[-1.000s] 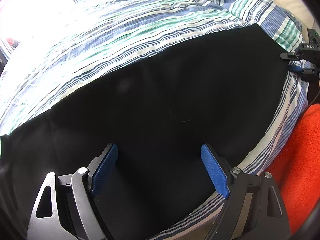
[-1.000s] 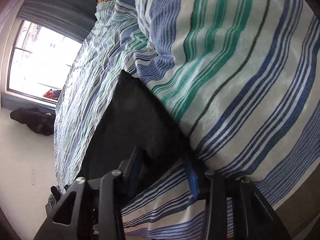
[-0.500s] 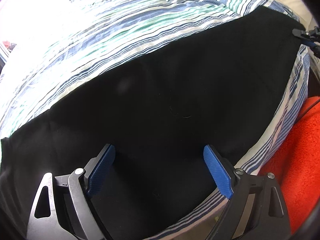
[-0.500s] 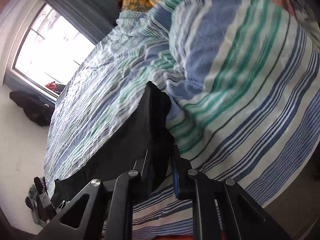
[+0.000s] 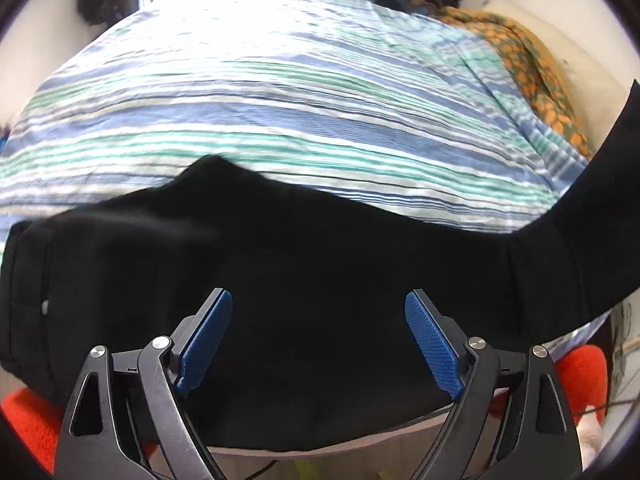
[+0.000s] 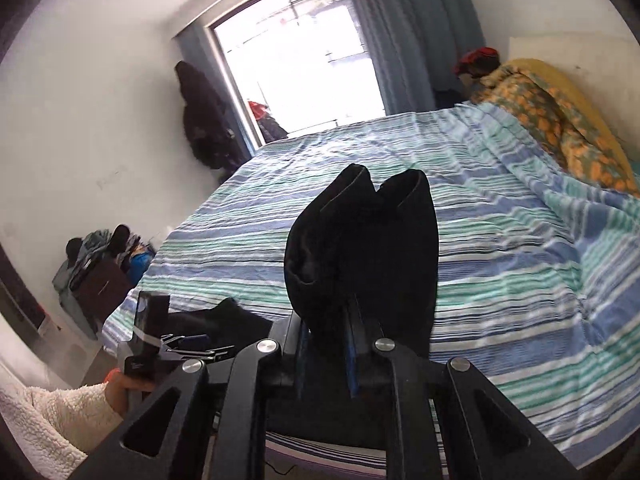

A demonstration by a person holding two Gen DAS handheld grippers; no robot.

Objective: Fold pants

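The black pants [image 5: 280, 240] lie along the near edge of the striped bed [image 5: 280, 100]. My left gripper [image 5: 318, 340] is open, its blue pads [image 5: 208, 332] wide apart just above the cloth, holding nothing. One end of the pants rises off the bed at the right of the left wrist view [image 5: 600, 184]. My right gripper [image 6: 326, 344] is shut on that end of the black pants [image 6: 360, 248] and holds it up above the bed; the cuffs stick up past the fingers. The left gripper also shows in the right wrist view [image 6: 176, 344].
A yellow-orange floral blanket [image 6: 560, 112] and pillow lie at the head of the bed on the right. A bright window [image 6: 300, 60] with grey curtains is beyond the bed. Clothes are piled [image 6: 96, 264] on the floor at left. Red fleece [image 5: 584, 372] lies below the bed edge.
My right gripper has closed on the pants' end and lifted it high off the bed. The left gripper stayed open and tilted up, so more of the bed shows.
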